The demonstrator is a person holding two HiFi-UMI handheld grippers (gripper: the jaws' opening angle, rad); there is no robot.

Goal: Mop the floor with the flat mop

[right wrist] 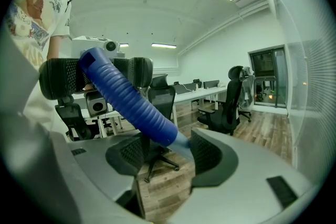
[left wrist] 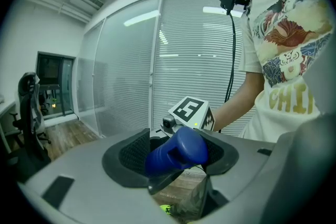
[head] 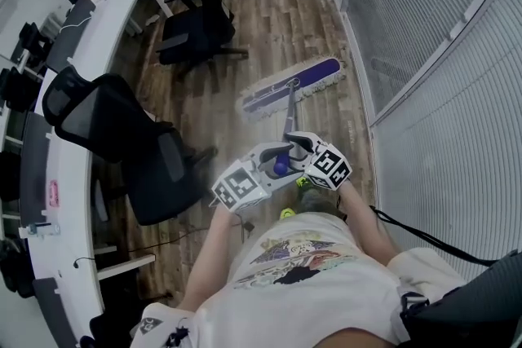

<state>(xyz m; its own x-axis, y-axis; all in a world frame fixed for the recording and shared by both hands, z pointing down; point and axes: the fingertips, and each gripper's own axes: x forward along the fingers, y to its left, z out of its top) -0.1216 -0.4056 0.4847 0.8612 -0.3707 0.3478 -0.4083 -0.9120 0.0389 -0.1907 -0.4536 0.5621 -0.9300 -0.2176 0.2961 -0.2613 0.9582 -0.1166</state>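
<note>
Left claw (left wrist: 176, 161) is clamped on the very top of the blue handle (left wrist: 177, 153), jaws fairly wide around it. Out ahead, the mop (head: 291, 85) lies flat on the wood floor (head: 204, 110). Right claw (right wrist: 167, 150) pinches the ribbed grip lower down, with the glass wall (head: 424, 94) off to that side. I'd call it a light, stiff pole with a soft pad. Those ribs should stop slipping, so the two holds suit it.
</note>
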